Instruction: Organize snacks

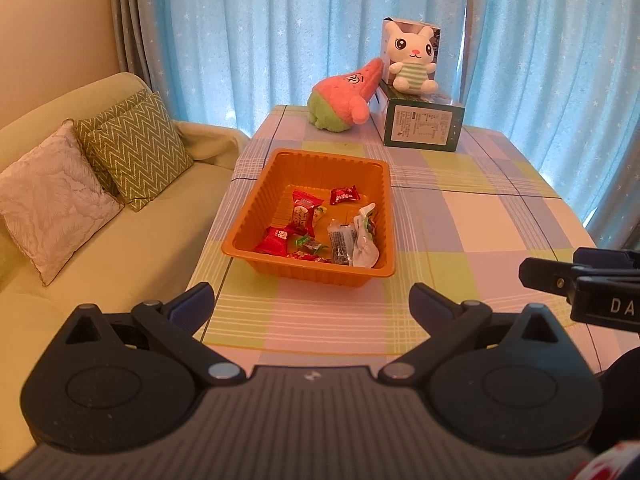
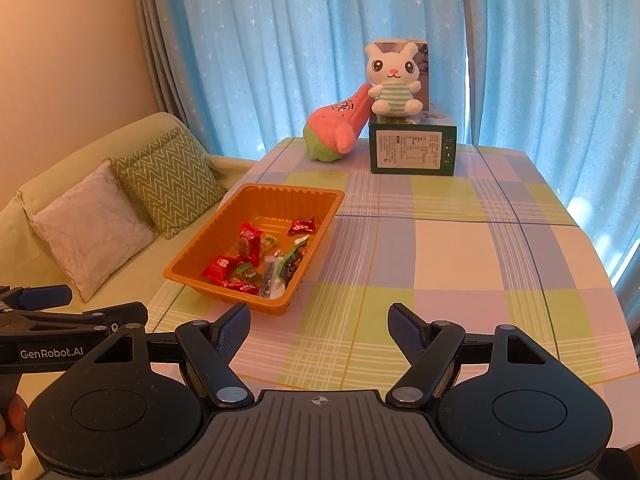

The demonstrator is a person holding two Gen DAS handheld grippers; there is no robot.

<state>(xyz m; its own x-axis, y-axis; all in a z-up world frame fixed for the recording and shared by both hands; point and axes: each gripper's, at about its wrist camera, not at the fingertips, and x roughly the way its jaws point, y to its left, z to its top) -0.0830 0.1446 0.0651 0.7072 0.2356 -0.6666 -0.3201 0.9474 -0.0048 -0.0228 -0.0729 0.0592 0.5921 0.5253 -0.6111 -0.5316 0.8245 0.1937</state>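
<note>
Orange tray (image 1: 308, 160) of wrapped snacks (image 1: 316, 232): ahead of left tool (image 1: 312, 300), ahead-left of right tool (image 2: 319, 326). Both tools wide, empty; left nearer.

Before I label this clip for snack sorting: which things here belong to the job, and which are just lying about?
Job: orange tray; wrapped snacks inside it; left gripper and right gripper, both open and empty.
Lying about: bunny plush; pink plush; green box; sofa cushions.

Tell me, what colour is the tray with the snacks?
Orange; the tray shows best in the left wrist view.
</note>
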